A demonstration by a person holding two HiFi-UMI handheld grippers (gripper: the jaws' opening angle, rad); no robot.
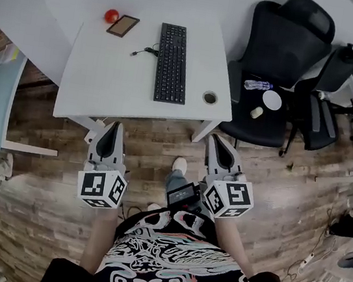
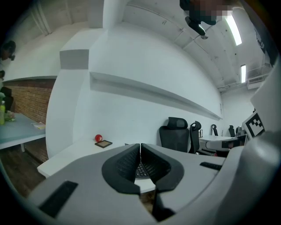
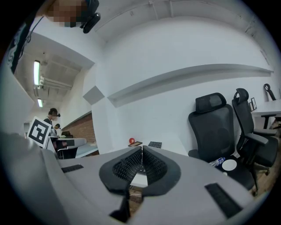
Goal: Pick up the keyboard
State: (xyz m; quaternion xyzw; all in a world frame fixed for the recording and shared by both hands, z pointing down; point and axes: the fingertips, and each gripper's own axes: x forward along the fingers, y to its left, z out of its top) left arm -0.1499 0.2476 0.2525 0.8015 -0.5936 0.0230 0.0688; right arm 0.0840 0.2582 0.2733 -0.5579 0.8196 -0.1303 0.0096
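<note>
Left claw: pressed together, with nothing between the jaws. It was held over the wood-plank floor, pointed at the white rectangular worktop and stopped short of its near edge.
Right claw: likewise pressed together and empty, held beside the left claw and pointed the same way.
Keyboard place: the black full-size plastic keyboard was laid flat on the worktop. It was found ahead of both claws, between their two lines of pointing and well apart from each.
Long axis: it was run nearly along the direction in which the claws pointed. One short end was turned towards them and the other away, with the near end skewed slightly to the right claw's side.
Facing: the keys were turned up. A thin black cable was seen by the long edge on the left claw's side, so that edge was judged to be the rear one.
Done: no part of the pick-up was shown as done, and the keyboard was touched by neither claw.
Left to do: by judgement, the claws had to be brought over the worktop, spread, closed on the keyboard and raised.
Neighbours: a small round cup was set just beside the near end, on the right claw's side, and was judged a thing to be avoided. A red ball and a flat brown-faced tablet were placed farther off, ahead of the left claw.
</note>
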